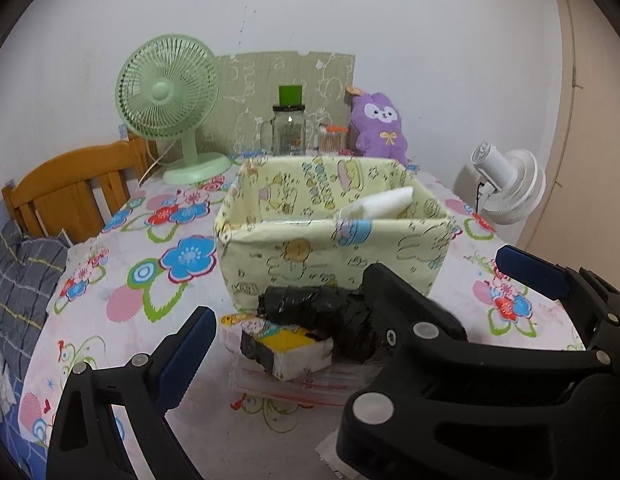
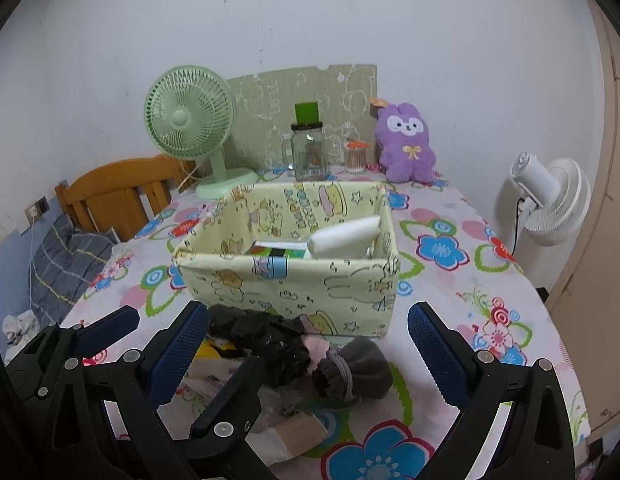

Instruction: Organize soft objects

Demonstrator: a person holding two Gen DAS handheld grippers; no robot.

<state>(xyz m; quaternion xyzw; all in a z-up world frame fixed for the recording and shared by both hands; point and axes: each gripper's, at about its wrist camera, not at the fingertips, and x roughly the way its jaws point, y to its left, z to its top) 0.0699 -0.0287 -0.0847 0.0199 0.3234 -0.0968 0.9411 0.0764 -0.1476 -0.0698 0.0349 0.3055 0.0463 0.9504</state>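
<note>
Both your tongs are spread apart and hold nothing. In the right wrist view the right tongs [image 2: 305,344] frame the pile in the lower middle of the frame: a crumpled black plastic bag [image 2: 261,340] and, just to its right, a grey drawstring pouch [image 2: 356,368]. The fabric basket [image 2: 293,276] stands just behind them, in the centre of the frame, and a white foam roll [image 2: 346,236] already leans inside it at the right.

In the left wrist view the left tongs [image 1: 370,292] are open around the same pile, and the right tongs cross into the lower right of that frame. This is your first risk: the two tools are very near each other, so if both close on the pile at once they can hit each other or pull the same thing.

The black bag is thin and loose. I judge that if you pinch only an edge, it can slip out, or drag along the yellow packet [image 1: 285,344] that lies just beside or under it; I cannot tell which.

The basket has soft walls. If you push forward while you close, it may slide on the flowered desk [image 2: 442,248] or fold inward at the near side. Lift the thing clearly above the rim before you move over it, otherwise it can catch the rim and fall back on the desk
</note>
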